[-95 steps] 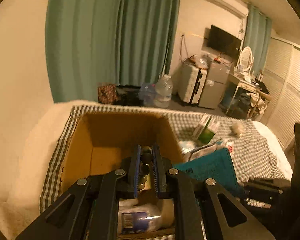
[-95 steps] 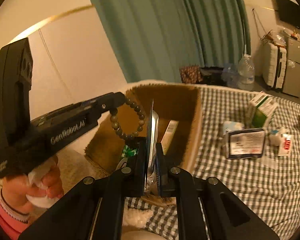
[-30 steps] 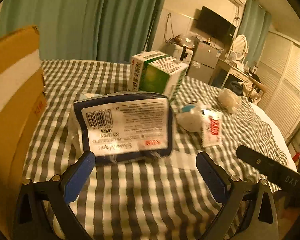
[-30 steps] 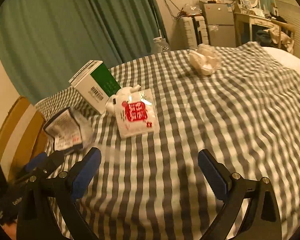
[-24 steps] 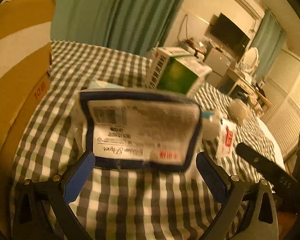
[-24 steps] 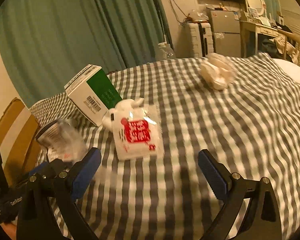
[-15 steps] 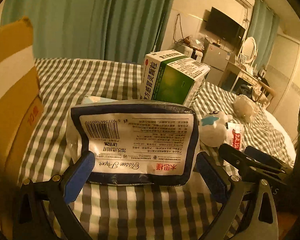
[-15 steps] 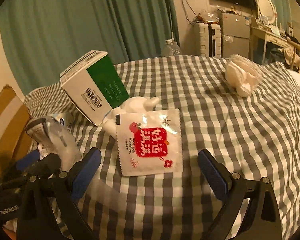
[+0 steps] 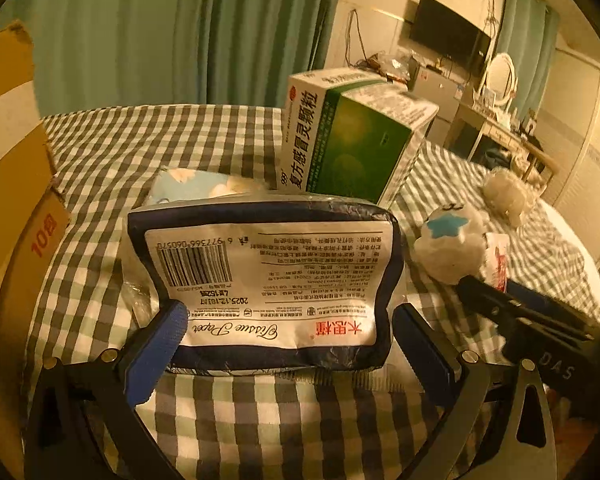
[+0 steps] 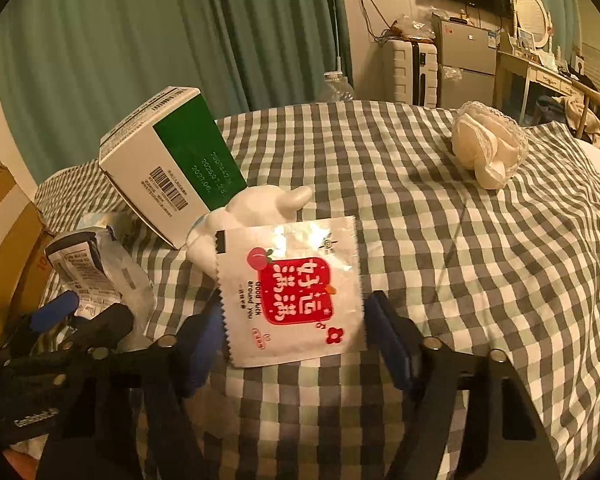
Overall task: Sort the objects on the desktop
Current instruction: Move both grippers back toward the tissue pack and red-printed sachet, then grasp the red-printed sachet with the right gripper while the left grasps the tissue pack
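Two black grippers with blue pads work over a bed covered in grey-and-white checked cloth [image 10: 440, 240]. Left gripper [image 9: 288, 340]: jaws spread wide, its pads flanking — the left pad seemingly touching, the right just clear — a navy-edged plastic tissue pack with a white barcode label [image 9: 266, 284], which lies near the cloth's left edge, beside a brown cardboard box [image 9: 8, 208]. Right gripper [image 10: 296, 336]: jaws closing, a flat silvery sachet with a red printed panel [image 10: 292, 288] between them; whether the pads yet press on it cannot be told. Behind the sachet sits a white plush toy [image 10: 252, 216], touching it, and a tilted green-and-white carton [image 10: 172, 164]. Toward the far right corner — well apart — rests a crumpled cream lace bundle [image 10: 486, 150].
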A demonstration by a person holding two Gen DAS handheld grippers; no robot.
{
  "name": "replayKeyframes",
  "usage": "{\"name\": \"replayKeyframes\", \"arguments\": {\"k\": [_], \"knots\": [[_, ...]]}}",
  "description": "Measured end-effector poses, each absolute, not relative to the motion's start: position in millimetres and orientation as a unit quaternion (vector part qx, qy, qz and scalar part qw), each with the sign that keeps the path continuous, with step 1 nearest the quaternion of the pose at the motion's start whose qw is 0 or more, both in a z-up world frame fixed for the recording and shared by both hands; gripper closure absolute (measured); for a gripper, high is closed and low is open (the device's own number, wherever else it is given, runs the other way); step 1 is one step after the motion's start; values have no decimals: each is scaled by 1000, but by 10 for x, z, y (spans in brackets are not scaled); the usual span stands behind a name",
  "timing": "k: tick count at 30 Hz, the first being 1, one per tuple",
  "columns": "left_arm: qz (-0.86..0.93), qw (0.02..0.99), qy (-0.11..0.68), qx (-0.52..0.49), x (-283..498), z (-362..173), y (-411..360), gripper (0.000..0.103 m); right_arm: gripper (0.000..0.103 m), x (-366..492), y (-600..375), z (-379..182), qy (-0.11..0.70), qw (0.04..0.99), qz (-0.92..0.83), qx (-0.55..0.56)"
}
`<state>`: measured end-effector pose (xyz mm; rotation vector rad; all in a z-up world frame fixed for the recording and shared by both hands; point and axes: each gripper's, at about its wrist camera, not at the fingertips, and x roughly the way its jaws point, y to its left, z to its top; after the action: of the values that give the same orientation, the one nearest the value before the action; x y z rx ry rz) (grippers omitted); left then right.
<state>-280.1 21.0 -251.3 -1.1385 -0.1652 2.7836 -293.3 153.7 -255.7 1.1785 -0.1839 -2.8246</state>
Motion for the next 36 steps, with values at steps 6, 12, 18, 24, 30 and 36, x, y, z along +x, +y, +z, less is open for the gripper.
{"name": "replayKeyframes", "arguments": {"k": [6,12,18,24,30,36], "knots": [[920,78,-60,-380,-2829,-2531,180,1,63,-2899,1551,-2548,-49,31,-920,387],[921,105,-42,-373,-2707,-2465,87,57,71,-2901,1623,-2530,-50,30,-920,387],[921,107,-46,-371,-2533,-2384,-9,93,85,-2738,1622,-2427,-45,36,-922,382],[916,101,-65,-382,-2371,-2294,-68,96,100,-2544,1695,-2287,-53,38,-921,384],[921,111,-67,-368,-1965,-2004,-49,97,100,-2361,1767,-2098,-72,47,-926,368],[920,145,-71,-357,-1591,-1625,112,101,100,-2005,1811,-1832,-90,59,-932,346]]}}
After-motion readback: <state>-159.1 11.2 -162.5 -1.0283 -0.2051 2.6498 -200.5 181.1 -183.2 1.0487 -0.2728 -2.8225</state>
